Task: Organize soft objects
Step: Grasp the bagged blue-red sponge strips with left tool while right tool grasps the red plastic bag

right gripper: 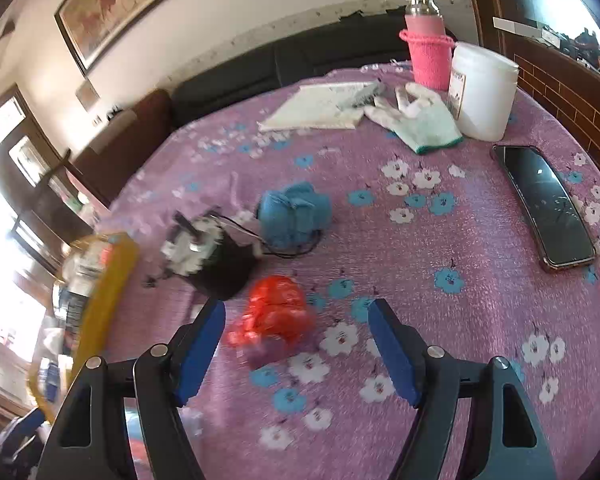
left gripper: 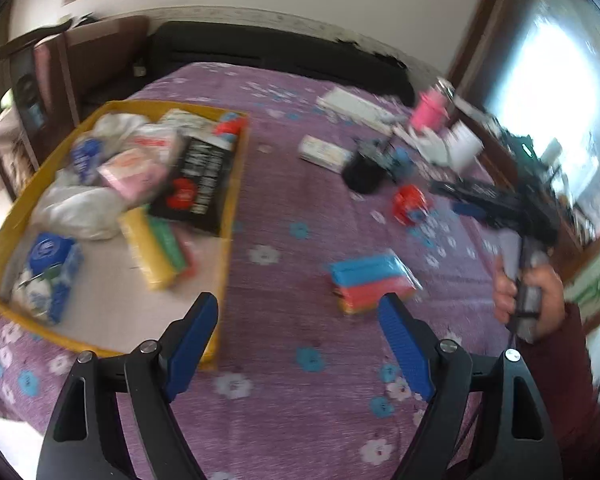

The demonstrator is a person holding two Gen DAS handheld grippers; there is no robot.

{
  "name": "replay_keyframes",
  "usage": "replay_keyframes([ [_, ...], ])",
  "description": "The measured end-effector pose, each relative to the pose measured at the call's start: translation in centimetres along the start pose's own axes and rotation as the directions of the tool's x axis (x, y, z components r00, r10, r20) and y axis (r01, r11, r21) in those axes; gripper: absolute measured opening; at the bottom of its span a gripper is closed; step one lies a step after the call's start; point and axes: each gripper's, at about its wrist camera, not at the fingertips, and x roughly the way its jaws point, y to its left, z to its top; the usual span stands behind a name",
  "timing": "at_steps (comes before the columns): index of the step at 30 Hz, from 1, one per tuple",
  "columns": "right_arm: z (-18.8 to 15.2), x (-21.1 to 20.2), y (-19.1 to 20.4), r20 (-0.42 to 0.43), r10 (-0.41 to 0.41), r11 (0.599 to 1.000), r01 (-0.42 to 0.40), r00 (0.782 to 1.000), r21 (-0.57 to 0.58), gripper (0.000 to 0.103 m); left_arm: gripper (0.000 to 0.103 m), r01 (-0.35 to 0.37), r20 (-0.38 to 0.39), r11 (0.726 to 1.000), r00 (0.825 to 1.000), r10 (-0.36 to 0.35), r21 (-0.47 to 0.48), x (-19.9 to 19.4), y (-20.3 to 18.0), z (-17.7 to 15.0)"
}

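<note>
My left gripper (left gripper: 300, 308) is open and empty above the purple flowered cloth (left gripper: 292, 200). Just beyond its right finger lies a wrapped pack of blue and red sponges (left gripper: 370, 284). To its left is a yellow box (left gripper: 236, 168) holding several soft packs, bags and tissue packets. My right gripper (right gripper: 296, 312) is also open, and a crumpled red plastic bag (right gripper: 276, 312) lies on the cloth between its fingers with neither pad touching it. Beyond the bag sits a rolled blue cloth (right gripper: 294, 216). The left wrist view shows the red bag (left gripper: 410, 202) too.
A black pouch with a white part and cord (right gripper: 220, 260) lies by the blue cloth. Farther back are a white glove (right gripper: 420, 120), a notebook (right gripper: 320, 108), a white jar (right gripper: 482, 92) and a pink-sleeved bottle (right gripper: 428, 56). A phone (right gripper: 548, 208) lies right. A hand (left gripper: 528, 296) holds the right tool.
</note>
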Motion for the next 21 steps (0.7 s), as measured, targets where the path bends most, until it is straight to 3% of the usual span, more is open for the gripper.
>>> replay_keyframes([
  [5, -0.7, 1.9, 0.2, -0.042, 0.040, 0.999, -0.040, 0.998, -0.006, 0.078, 0.082, 0.000, -0.097, 0.989, 0.995, 0.015, 0.146, 3.6, -3.7, -0.5],
  [12, -0.8, 3.5, 1.0, -0.057, 0.045, 0.997, -0.048, 0.997, -0.059, 0.077, 0.082, -0.002, -0.120, 0.971, 0.992, 0.031, 0.239, 7.0, -6.3, 0.2],
  [13, -0.9, 3.5, 1.1, -0.054, 0.035, 0.997, -0.039, 0.998, -0.068, 0.072, 0.082, -0.006, -0.121, 0.970, 0.992, 0.036, 0.244, 7.2, -6.5, 0.3],
  [14, -1.0, 3.4, 1.0, -0.057, 0.017, 0.997, -0.021, 0.998, -0.074, 0.050, 0.082, -0.011, -0.122, 0.968, 0.992, 0.043, 0.250, 7.4, -6.5, 0.4],
  [15, -1.0, 3.4, 0.9, -0.060, 0.005, 0.997, -0.009, 0.998, -0.078, 0.043, 0.082, -0.017, -0.124, 0.967, 0.991, 0.050, 0.256, 7.7, -6.6, 0.6],
  [18, -1.1, 2.8, -0.1, -0.055, -0.023, 0.998, 0.021, 0.998, -0.052, 0.043, 0.082, -0.019, -0.119, 0.955, 0.991, 0.056, 0.297, 8.2, -6.7, 1.0],
  [21, -1.1, 2.4, -1.0, -0.060, -0.009, 1.000, 0.007, 0.998, -0.030, 0.043, 0.082, 0.002, -0.119, 0.922, 0.992, 0.049, 0.388, 9.0, -7.6, 1.0],
])
